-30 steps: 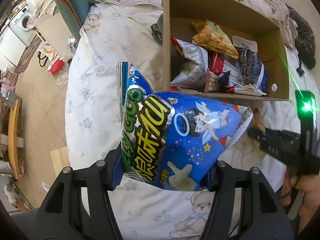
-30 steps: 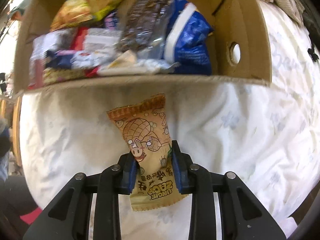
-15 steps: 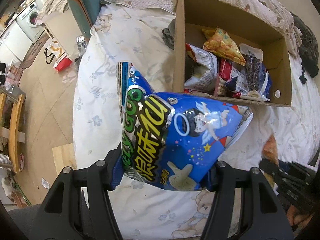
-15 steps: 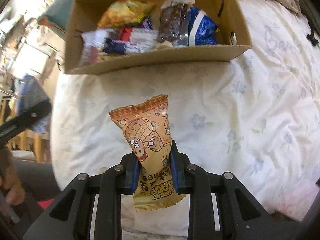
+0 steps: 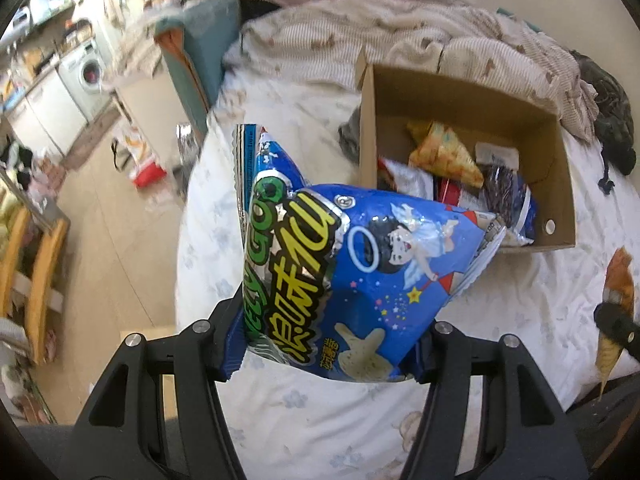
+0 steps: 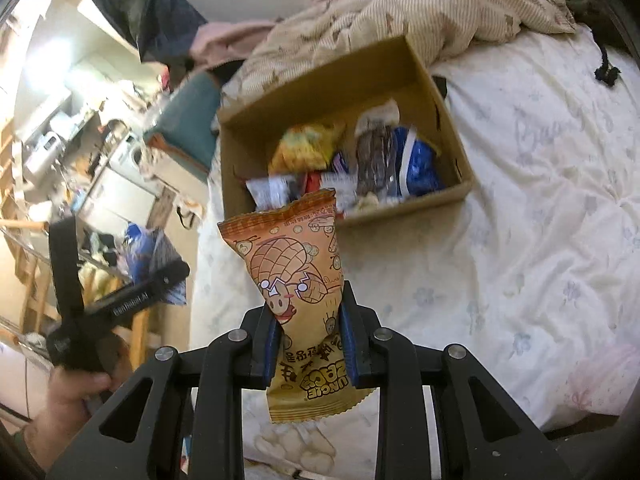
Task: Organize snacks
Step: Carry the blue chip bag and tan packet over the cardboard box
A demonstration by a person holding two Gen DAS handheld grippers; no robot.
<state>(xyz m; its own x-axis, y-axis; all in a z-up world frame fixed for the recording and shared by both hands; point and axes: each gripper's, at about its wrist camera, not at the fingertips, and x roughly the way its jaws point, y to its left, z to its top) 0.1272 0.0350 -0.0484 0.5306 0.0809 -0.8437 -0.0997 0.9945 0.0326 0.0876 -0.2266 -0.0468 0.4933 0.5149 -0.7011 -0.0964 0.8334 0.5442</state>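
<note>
My left gripper (image 5: pixel 326 346) is shut on a big blue snack bag (image 5: pixel 348 276) and holds it above the bed, short of the cardboard box (image 5: pixel 472 92). The box holds several snack packets (image 5: pixel 444 156). My right gripper (image 6: pixel 308 340) is shut on a tan peanut snack packet (image 6: pixel 298 276), upright, well short of the same box (image 6: pixel 320 84). The left gripper with its blue bag shows at the left of the right wrist view (image 6: pixel 120 300). The peanut packet shows at the right edge of the left wrist view (image 5: pixel 618 300).
The box sits on a white floral bedsheet (image 6: pixel 540 200). A striped rumpled blanket (image 5: pixel 440 36) lies behind the box. A dark garment (image 5: pixel 612 120) lies at the far right. A teal chair (image 5: pixel 200 40) and cluttered floor with a washing machine (image 5: pixel 90 76) are left of the bed.
Both grippers have pulled back and up from the box, which now looks smaller and farther. Each still holds its packet.
</note>
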